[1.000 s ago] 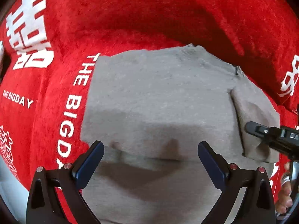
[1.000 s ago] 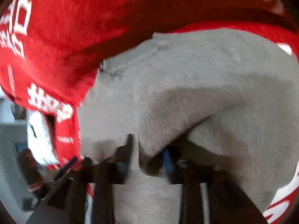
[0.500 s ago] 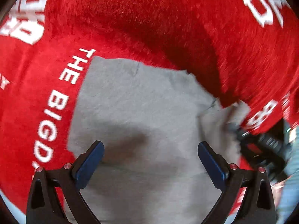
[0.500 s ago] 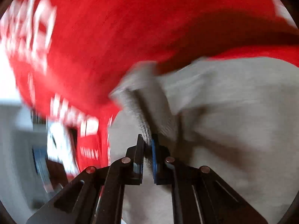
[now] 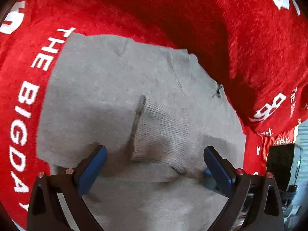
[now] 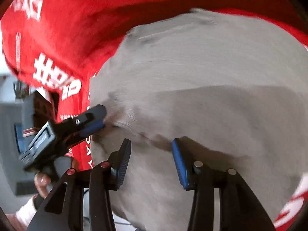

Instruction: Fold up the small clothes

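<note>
Grey garment (image 5: 107, 96): sleeve (image 5: 161, 127) folded in at centre frame, further folds left. Left gripper (image 5: 154, 165) released above it. Right gripper (image 6: 152, 157) jaws just opening, nothing between.

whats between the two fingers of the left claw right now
In the left wrist view, the open left claw frames only the grey garment, with its folded-in ribbed cuff lying between them.

Both cams sit on the wrists, looking steeply down and close at the grey garment (image 5: 119, 100) on the red blanket (image 5: 173, 9). Shared: garment's folded sleeve area; right cam catches the left gripper (image 6: 100, 118) at 9 o'clock.
</note>
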The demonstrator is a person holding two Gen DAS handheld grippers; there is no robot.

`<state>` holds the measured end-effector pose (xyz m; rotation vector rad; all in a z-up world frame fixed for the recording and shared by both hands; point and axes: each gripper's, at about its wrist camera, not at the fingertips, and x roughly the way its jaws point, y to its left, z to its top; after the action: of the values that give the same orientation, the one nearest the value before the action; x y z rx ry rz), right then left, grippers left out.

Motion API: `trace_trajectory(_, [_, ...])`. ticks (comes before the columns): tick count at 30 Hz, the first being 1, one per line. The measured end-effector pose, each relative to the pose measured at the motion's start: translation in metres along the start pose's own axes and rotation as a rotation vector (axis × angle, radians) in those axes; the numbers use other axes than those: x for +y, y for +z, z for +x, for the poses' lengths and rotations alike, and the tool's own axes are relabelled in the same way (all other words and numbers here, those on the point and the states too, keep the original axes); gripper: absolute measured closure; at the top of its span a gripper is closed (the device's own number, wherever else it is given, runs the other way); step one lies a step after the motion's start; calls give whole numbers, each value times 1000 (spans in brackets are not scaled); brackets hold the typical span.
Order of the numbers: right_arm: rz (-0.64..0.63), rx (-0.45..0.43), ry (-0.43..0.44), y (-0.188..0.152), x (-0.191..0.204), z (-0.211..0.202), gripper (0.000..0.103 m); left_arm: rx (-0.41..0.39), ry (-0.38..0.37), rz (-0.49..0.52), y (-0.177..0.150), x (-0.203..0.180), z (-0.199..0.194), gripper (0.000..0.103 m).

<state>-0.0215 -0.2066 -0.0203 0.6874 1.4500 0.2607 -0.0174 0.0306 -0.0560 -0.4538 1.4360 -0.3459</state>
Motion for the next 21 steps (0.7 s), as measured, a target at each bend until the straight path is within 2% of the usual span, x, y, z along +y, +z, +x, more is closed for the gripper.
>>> trace_trajectory(3, [161, -40, 16, -11, -47, -25, 55, 15, -10, 18, 1, -10, 12, 2])
trace_trajectory(7, [432, -147, 56, -41, -113, -61, 55, 16, 28, 64, 2, -23, 19, 5])
trace_trajectory(8, [498, -180, 61, -48, -129, -68, 55, 7, 36, 70, 2, -25, 19, 15])
trace_trajectory(9, [540, -208, 78, -53, -139, -74, 55, -4, 50, 80, 3, -27, 17, 37])
trace_trajectory(10, [586, -246, 112, -56, -148, -77, 55, -2, 45, 85, 5, -29, 18, 71])
trace_trajectory(11, [615, -270, 126, -57, -154, -81, 55, 5, 26, 83, 7, -27, 17, 86])
trace_trajectory(12, [631, -288, 127, -56, -158, -83, 61, 6, 11, 80, 9, -26, 15, 95])
trace_trajectory(13, [633, -299, 100, -53, -159, -86, 97, -7, 7, 91, 11, -27, 11, 95])
trace_trajectory(15, [580, -297, 6, -44, -156, -94, 97, -38, 4, 130, 11, -30, -3, 95])
trace_trajectory(18, [421, -318, -55, -30, -136, -110, 97, -49, -7, 160, 4, -32, -18, 95])
trace_trajectory(21, [351, -277, -101, -23, -137, -111, 97, -29, 30, 172, -7, -27, -11, 95])
